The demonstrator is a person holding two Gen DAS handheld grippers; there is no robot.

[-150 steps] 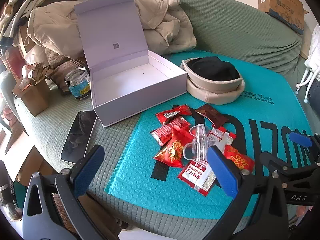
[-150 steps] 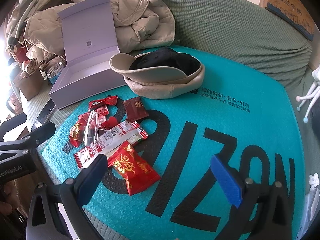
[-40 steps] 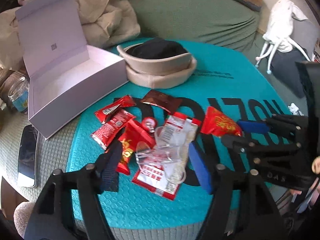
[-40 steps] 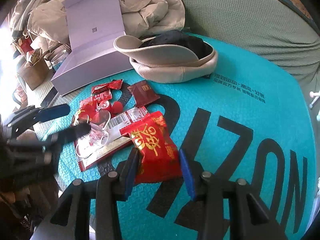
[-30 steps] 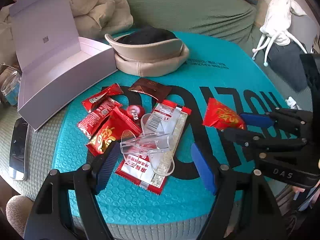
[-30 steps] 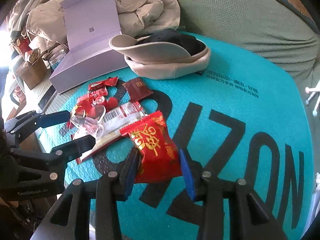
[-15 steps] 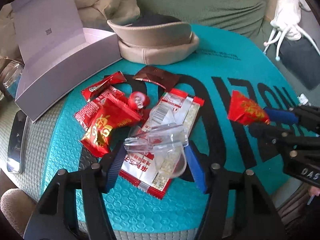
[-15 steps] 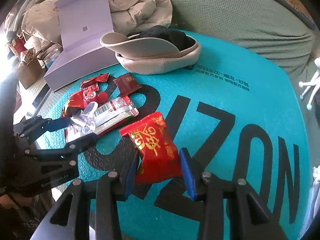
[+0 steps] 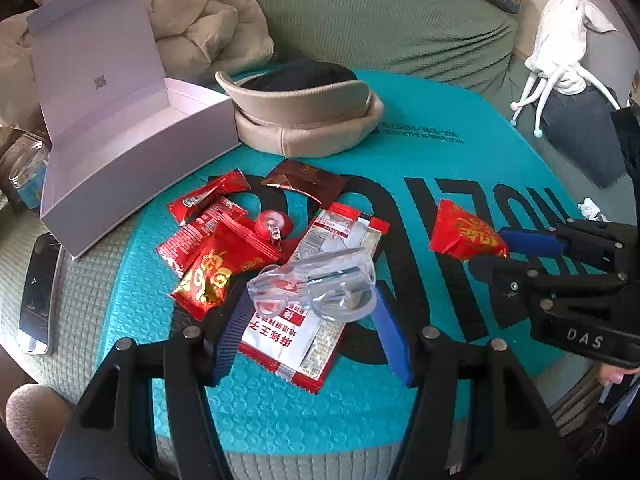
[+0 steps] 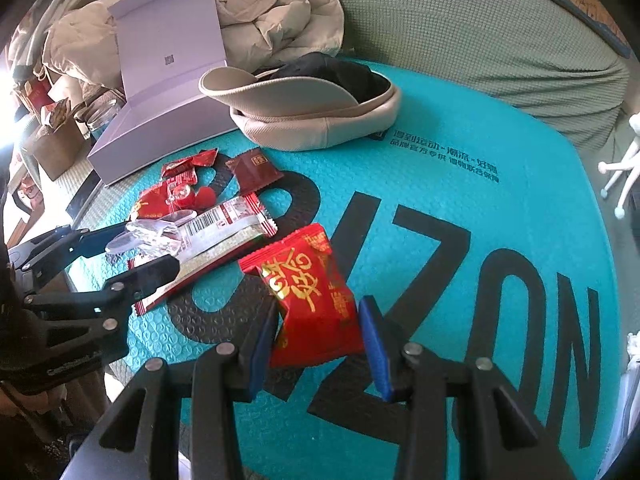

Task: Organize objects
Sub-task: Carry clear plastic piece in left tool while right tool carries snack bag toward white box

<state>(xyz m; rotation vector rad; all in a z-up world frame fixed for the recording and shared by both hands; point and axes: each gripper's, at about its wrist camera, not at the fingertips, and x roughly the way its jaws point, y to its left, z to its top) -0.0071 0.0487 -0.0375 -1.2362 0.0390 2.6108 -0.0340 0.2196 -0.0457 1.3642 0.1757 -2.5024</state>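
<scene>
Left wrist view: left tongs (image 9: 312, 320) were clamped on a clear plastic item (image 9: 316, 284), blue pads pressing both its sides, held above a long red-and-white packet (image 9: 316, 304) lying on the teal bubble mailer (image 9: 460, 160). What the clear item was, could not tell. Just left of it, a red-gold snack pouch (image 9: 220, 268) overlapped smaller red sachets (image 9: 204, 208), with a small round red candy (image 9: 274, 226) beside them and a brown sachet (image 9: 304, 184) further back. Open lavender box (image 9: 120, 148), lid up, sat at the mailer's back-left corner, touching a beige cap (image 9: 308, 120) with dark lining. Phone (image 9: 40, 292) lay on the green sofa (image 9: 380, 20) left of the mailer; a glass jar (image 9: 26, 168) stood behind it. On the right the right tongs (image 9: 506, 246) pinched a red candy bag (image 9: 464, 232), off the mailer surface.

Right wrist view: right tongs (image 10: 320, 340) closed on the red candy bag (image 10: 310, 296) with gold characters, pads on both edges, bag upright over the mailer's black lettering (image 10: 420, 240). Left tongs (image 10: 128, 252) came in from the left, gripping the clear plastic item (image 10: 148, 234) over the long packet (image 10: 216, 232). Small red sachets (image 10: 180, 176) and the brown sachet (image 10: 254, 170) lay beyond. Lavender box (image 10: 160, 128) and cap (image 10: 312, 108) sat at the back, beige jacket (image 10: 272, 12) heaped behind on the sofa (image 10: 480, 40). Cardboard box (image 10: 56, 148) far left.
</scene>
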